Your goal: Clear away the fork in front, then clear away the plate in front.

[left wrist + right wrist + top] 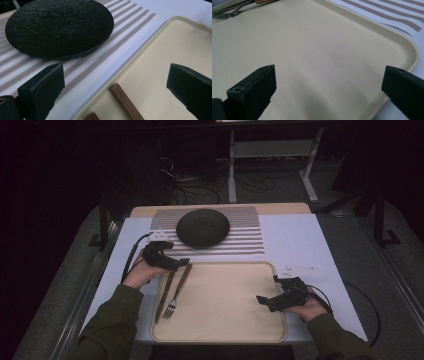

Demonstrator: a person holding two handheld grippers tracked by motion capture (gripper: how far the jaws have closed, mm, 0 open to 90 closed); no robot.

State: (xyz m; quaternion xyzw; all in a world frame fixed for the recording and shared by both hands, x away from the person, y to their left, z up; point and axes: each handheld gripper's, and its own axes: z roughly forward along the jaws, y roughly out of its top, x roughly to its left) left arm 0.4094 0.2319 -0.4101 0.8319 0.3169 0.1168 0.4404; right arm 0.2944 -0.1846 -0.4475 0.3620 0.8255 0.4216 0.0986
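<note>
Fork (174, 301) and knife (164, 296) already lie on the tray (225, 332), both grippers, left (181, 263) and right (261, 300), gape empty, and the bowl (202, 227) apparently remains to be moved.

Dim room, lit table, perhaps slight blur

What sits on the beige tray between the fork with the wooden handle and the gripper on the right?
Nothing: in the high view the beige tray is bare between the fork and the right gripper. The right gripper view shows the same bare surface.
</note>
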